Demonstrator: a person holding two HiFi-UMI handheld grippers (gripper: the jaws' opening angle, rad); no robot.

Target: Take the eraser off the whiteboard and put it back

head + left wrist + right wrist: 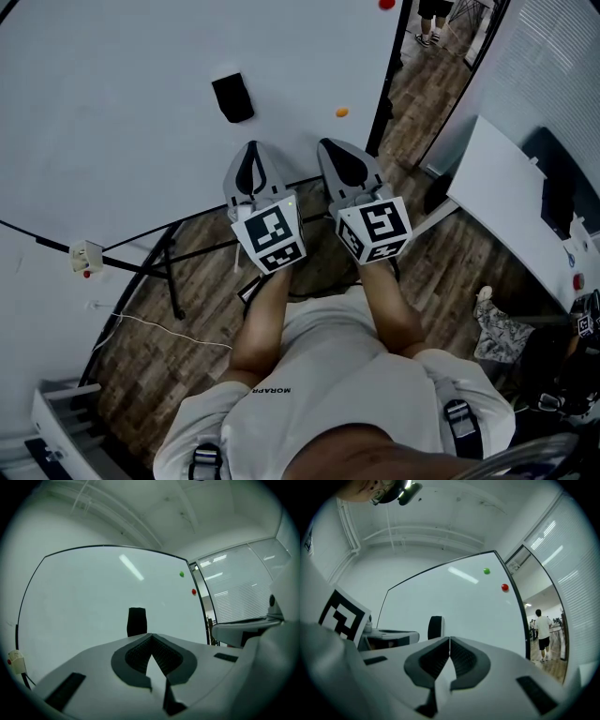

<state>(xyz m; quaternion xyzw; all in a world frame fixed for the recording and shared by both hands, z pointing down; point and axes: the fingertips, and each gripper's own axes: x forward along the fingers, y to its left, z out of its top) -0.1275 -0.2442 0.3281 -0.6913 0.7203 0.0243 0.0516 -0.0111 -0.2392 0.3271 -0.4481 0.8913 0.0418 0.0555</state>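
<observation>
The black eraser is stuck to the whiteboard, low down and roughly mid-width. A green magnet and a red magnet sit nearer the board's right edge. The left tool and right tool are both clenched on nothing, side by side and clear of the eraser. There's a wood floor, blinds on the right and a white table nearby.

one print only — "morapr" on the shirt.
</observation>
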